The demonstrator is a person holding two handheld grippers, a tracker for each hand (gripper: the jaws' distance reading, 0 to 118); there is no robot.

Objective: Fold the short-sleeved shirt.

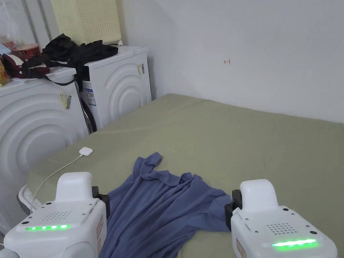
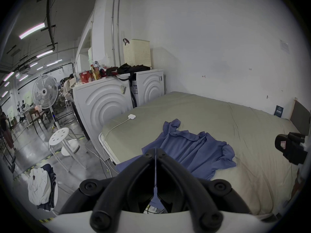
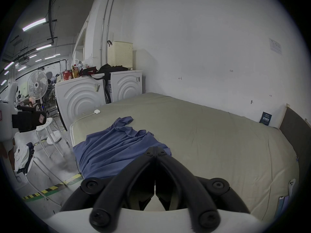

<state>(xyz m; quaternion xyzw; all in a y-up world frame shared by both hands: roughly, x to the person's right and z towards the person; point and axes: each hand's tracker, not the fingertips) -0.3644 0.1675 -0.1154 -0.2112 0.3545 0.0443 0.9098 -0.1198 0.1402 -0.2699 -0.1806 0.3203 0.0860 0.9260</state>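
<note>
Olive-green bed sheet [image 1: 235,141] carries the crumpled blue short-sleeved shirt [image 1: 161,208] near its front edge. Left gripper [image 2: 155,150] and right gripper [image 3: 155,148] hover with jaws together, holding nothing. Spread the shirt flat before folding, I judge.

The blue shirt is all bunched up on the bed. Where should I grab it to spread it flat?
Take the blue shirt at its hem corners, which seem to hang over the bed's near edge. Come in low from the near side with both grippers, one per corner, then pull toward you. The collar end lies far.
</note>
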